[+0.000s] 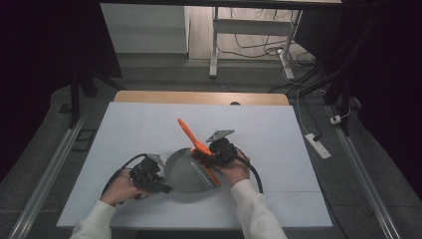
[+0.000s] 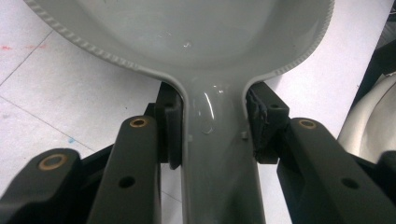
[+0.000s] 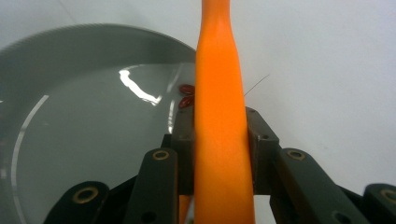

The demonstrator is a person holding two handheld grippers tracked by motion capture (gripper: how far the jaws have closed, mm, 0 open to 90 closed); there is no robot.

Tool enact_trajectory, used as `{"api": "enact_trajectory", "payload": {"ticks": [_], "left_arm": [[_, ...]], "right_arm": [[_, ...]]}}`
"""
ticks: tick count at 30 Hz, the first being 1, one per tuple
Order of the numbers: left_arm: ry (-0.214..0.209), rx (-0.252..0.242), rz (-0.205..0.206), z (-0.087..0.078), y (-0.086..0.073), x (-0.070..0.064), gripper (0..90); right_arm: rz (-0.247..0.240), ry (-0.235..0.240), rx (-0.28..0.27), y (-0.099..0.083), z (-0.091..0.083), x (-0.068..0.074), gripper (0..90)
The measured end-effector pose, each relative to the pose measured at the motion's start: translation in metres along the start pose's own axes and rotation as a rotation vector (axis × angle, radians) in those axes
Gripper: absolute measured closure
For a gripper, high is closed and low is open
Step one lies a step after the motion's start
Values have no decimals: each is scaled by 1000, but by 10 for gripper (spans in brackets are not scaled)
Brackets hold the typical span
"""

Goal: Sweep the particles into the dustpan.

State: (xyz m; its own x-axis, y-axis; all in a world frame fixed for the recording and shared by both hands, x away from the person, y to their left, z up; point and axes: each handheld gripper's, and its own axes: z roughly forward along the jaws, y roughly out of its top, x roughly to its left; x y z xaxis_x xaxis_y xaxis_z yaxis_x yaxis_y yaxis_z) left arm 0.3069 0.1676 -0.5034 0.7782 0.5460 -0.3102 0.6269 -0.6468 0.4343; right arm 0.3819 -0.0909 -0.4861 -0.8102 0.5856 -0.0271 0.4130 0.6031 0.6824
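A grey dustpan lies on the white table near the front edge. My left gripper is shut on its handle, one jaw on each side, with the pan spreading out ahead. An orange brush slants over the pan's right rim, handle pointing away and to the left. My right gripper is shut on that orange handle. In the right gripper view, two small red bits lie in the grey pan just left of the handle.
A wooden table edge shows beyond the white surface. A white desk frame and loose cables stand on the floor behind. A power strip lies on the floor at the right. A pale rounded object sits right of the left gripper.
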Motion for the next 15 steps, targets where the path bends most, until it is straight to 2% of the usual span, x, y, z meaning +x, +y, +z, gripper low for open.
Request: {"api": "enact_trajectory", "payload": {"ticks": [2,3,4,5,6,7,9,10,12,15], "left_arm": [[0,1,1,0,0,0,619],[0,1,0,0,0,0,619],[0,1,0,0,0,0,619],[1,1,-1,0,0,0,619],[0,1,-1,0,0,0,618],[0,1,-1,0,0,0,619],[-1,-1,-1,0,0,0,618],[-1,-1,-1,0,-1,0,618],[-2,-2,2,1,-1,1,619],[-2,0,5,1,-2,2,619]], "right_arm": [[1,6,-5,0,0,1,699],[-19,25,-16,1,0,4,699],[-19,25,-16,1,0,4,699],[-40,32,-15,3,-1,9,699],[-40,51,-17,4,-2,10,700],[-40,51,-17,4,-2,10,700],[-36,119,-56,7,-5,12,699],[-36,119,-56,7,-5,12,699],[-47,80,-71,9,-11,12,700],[-51,58,-65,9,-16,8,700]]}}
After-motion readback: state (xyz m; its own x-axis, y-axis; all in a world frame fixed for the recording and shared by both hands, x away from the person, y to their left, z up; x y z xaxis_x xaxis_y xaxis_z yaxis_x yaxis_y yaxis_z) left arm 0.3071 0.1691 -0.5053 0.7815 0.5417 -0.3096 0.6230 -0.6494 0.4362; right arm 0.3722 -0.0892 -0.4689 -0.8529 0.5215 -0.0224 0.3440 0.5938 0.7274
